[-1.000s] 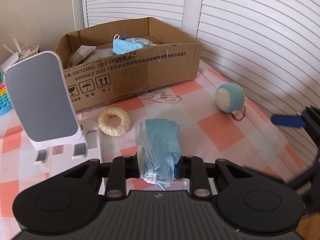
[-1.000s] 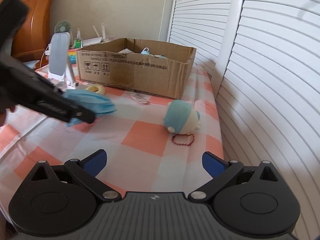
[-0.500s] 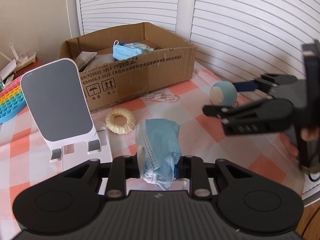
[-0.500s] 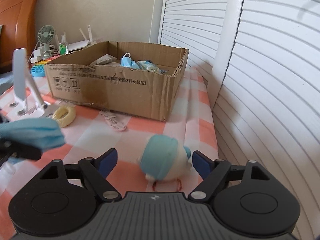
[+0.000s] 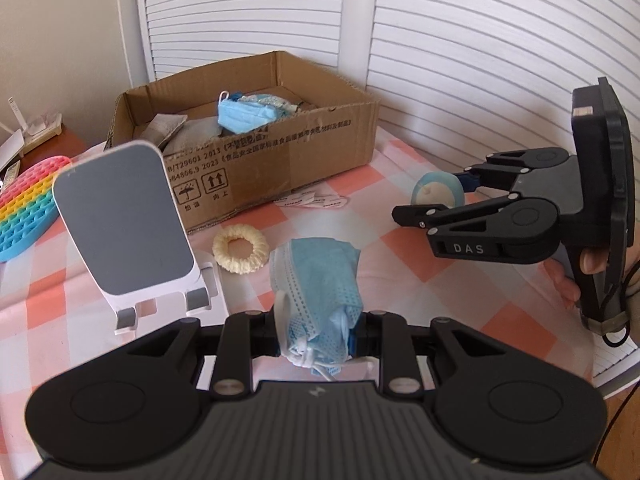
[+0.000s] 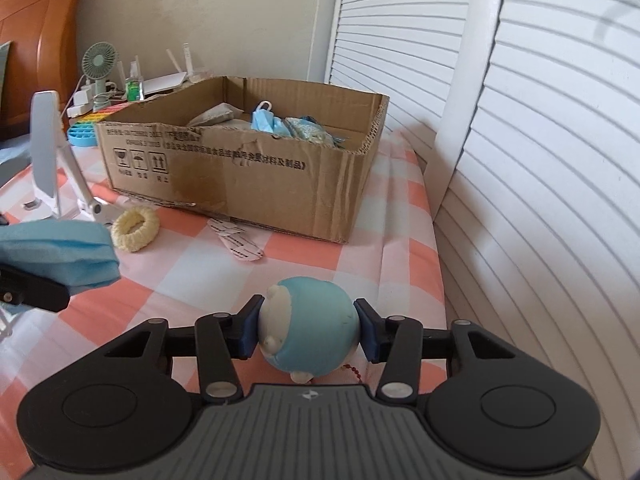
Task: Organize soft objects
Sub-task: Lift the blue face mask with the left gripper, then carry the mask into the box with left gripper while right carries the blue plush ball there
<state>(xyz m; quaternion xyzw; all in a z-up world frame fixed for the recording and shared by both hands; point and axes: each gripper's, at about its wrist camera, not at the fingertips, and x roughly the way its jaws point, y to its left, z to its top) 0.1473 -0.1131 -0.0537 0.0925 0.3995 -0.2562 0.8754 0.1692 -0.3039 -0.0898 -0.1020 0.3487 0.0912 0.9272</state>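
My left gripper [image 5: 318, 330] is shut on a crumpled blue face mask [image 5: 316, 280] and holds it above the checked cloth; the mask also shows in the right wrist view [image 6: 56, 250]. My right gripper [image 6: 308, 334] is shut on a blue and cream plush ball toy [image 6: 310, 334] near the table's right edge; the toy also shows in the left wrist view [image 5: 438, 194]. A cardboard box [image 5: 256, 156] at the back holds another blue mask [image 5: 244, 114] and other soft items. A cream scrunchie [image 5: 240, 250] lies in front of the box.
A white phone stand [image 5: 124, 220] stands left of the scrunchie. A rainbow pop toy [image 5: 24, 208] lies at the far left. Flat paper packets [image 6: 236, 240] lie before the box. White louvred doors [image 6: 520, 160] close off the right side. A small fan [image 6: 98, 62] and router stand behind.
My right gripper moved forward to the plush ball and closed on it. My left gripper still holds the mask and rose a little.
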